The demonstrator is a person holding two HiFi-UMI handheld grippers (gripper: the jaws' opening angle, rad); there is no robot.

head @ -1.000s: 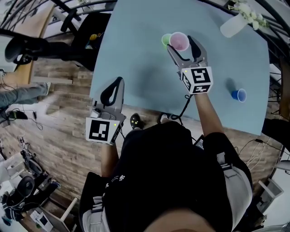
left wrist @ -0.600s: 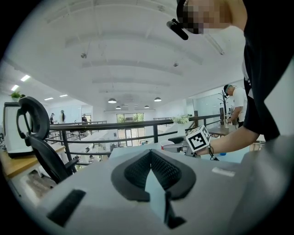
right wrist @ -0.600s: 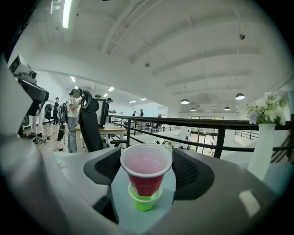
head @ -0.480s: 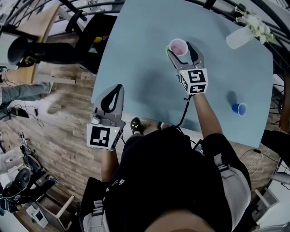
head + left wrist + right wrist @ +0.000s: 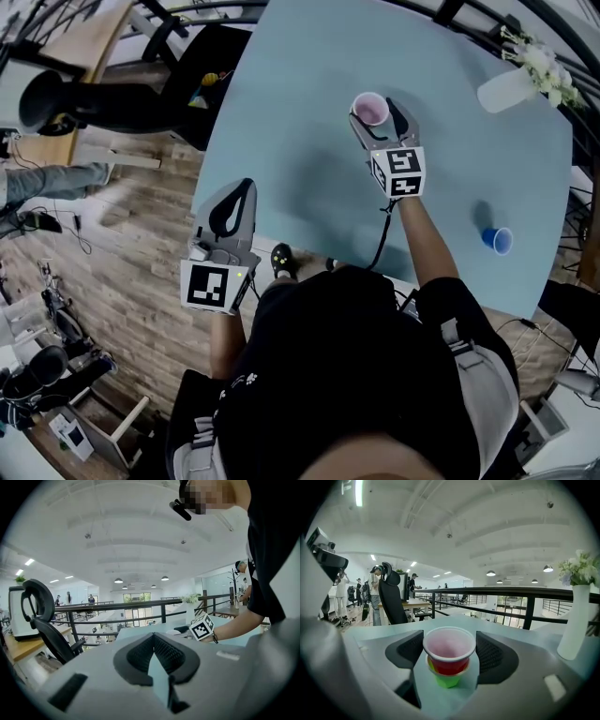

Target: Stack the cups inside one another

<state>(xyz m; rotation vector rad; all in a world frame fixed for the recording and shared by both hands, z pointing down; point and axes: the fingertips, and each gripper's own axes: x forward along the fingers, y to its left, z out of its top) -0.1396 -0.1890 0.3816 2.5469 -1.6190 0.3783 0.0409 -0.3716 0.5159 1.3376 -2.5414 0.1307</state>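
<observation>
The right gripper (image 5: 375, 112) is in the upper middle of the head view, over the light blue table (image 5: 300, 112). Its two jaws squeeze the red cup (image 5: 449, 651) on both sides at the rim. The red cup sits partway inside the green cup (image 5: 446, 680), which stands on the table under it. The green rim peeks out just below the red one. The left gripper (image 5: 153, 639) is at the lower left, by the table's near edge. Its jaws are pressed together with nothing in them. A blue cup (image 5: 498, 240) stands alone at the right side of the table, well apart from the other two. A white vase (image 5: 506, 91) with white flowers (image 5: 548, 70) is in the upper right corner.
</observation>
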